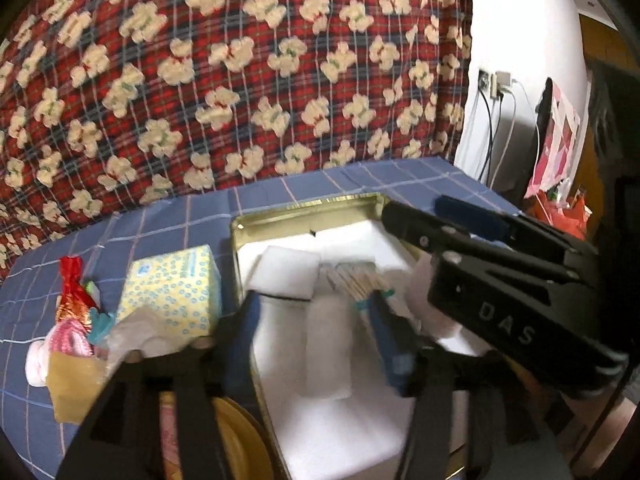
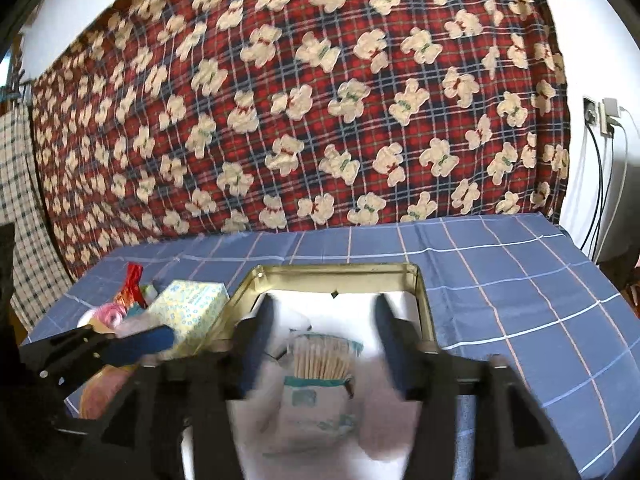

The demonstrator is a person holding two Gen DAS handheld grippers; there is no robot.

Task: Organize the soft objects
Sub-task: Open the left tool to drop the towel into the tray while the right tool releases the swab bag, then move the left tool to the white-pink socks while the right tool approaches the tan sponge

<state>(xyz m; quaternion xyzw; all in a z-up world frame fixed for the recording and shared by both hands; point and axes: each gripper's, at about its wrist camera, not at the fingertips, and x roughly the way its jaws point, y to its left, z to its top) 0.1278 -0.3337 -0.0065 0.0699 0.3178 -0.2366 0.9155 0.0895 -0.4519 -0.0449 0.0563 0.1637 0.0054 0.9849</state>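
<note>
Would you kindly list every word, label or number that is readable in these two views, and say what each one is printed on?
"DAS": pale raised letters on the black body of the right tool, seen from the left wrist view.
Tissue box: blue print on its side, too blurred to read.
Cotton swab packet in the tin: teal markings, too blurred to read.
Pink paper on the wall: no legible text.
Nothing else is readable.

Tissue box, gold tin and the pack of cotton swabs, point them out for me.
tissue box (image 1: pixel 172 292), left wrist view, on its dotted top face
gold tin (image 2: pixel 336 270), right wrist view, on its far rim
pack of cotton swabs (image 2: pixel 320 364), right wrist view, on the swab ends
</note>
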